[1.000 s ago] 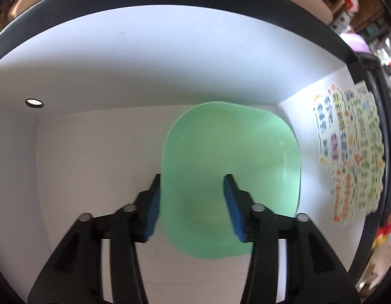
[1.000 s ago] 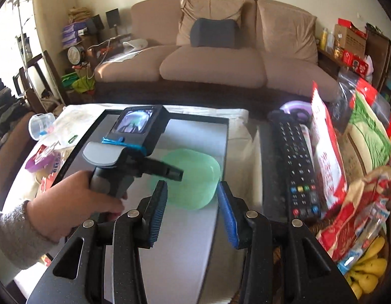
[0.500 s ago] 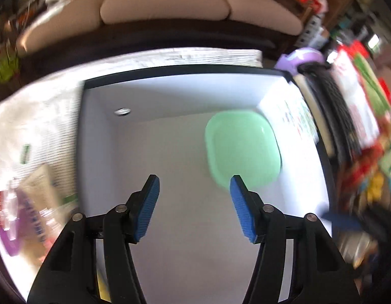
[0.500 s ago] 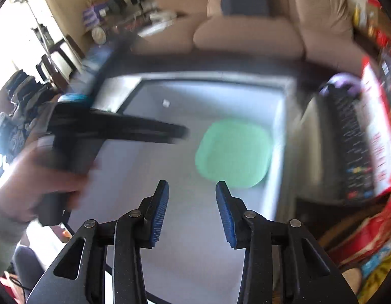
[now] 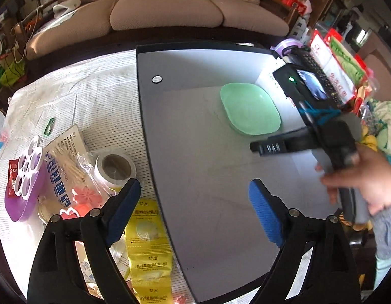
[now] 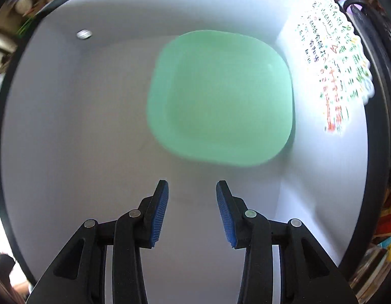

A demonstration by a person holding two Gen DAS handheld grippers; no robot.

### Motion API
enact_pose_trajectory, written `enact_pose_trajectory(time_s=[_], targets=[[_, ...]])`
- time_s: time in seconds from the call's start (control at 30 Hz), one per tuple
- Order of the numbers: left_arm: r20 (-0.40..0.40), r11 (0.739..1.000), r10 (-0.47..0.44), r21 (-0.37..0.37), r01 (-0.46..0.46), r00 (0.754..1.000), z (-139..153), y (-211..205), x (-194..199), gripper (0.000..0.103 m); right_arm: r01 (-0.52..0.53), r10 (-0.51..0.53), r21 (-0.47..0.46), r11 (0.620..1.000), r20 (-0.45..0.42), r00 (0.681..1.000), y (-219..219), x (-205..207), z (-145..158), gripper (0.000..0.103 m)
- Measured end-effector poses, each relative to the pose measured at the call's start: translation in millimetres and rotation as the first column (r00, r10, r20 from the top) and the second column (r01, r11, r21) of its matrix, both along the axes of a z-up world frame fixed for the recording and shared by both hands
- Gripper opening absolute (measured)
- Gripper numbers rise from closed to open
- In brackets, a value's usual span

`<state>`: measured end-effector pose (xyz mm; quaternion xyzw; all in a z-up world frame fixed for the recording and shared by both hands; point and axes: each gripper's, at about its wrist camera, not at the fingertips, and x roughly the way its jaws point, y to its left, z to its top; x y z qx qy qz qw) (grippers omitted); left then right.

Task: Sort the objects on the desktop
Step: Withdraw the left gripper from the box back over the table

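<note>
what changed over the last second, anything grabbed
The left gripper backed away from the green dish toward the clutter side; the right gripper moved in close over the dish. Nothing grabbed: both stay open and empty, and the dish stays put.

Beige couch runs across 12 o'clock behind the desk. Over at 2 o'clock a black TV remote lies just beside red and green snack bags, and a purple tape roll sits right behind it.
</note>
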<state>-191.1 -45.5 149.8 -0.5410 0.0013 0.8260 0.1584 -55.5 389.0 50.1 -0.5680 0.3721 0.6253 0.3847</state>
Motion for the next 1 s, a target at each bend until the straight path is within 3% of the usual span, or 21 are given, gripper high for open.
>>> enact_pose_trajectory(time_s=[0.27,0.43,0.5,0.53,0.63,0.73,0.9,1.0], targets=[[-0.016,1.000,-0.012,0.006,0.012,1.000,-9.6,-5.2,-6.2,0.088,0.043,-0.046,0.058,0.997,0.056,0.997,28.1,-6.4,-11.6,0.047],[-0.007,1.000,-0.023,0.001,0.023,1.000,-11.8,-9.9,1.3,0.088,0.049,-0.049,0.012,0.999,-0.002,0.999,24.3,-2.6,-13.1,0.059],[-0.019,1.000,-0.021,-0.006,0.020,1.000,-6.2,-19.6,12.0,0.092,0.034,-0.033,0.014,0.999,-0.020,0.999,16.7,-0.8,-3.7,0.059],[-0.026,1.000,-0.014,-0.006,0.014,1.000,-2.8,-26.3,17.7,0.101,0.025,-0.024,0.031,0.999,-0.039,0.999,10.9,0.9,6.9,0.059],[-0.060,0.999,0.038,0.009,-0.037,0.997,10.1,-59.7,44.0,0.103,-0.015,0.031,0.123,0.992,-0.130,0.991,-14.2,6.5,51.7,0.062],[-0.091,0.993,0.115,0.022,-0.113,0.989,14.1,-103.8,76.7,0.103,-0.054,0.119,0.238,0.970,-0.264,0.957,-58.0,11.9,101.7,0.085],[-0.061,0.960,0.274,0.085,-0.268,0.960,-6.5,-179.5,124.3,0.103,-0.177,0.322,0.375,0.910,-0.371,0.871,-153.1,-7.5,150.0,0.088],[-0.022,0.932,0.356,0.084,-0.353,0.934,-32.7,-216.5,142.5,0.103,-0.197,0.374,0.395,0.897,-0.445,0.814,-203.1,-25.3,147.6,0.094]])
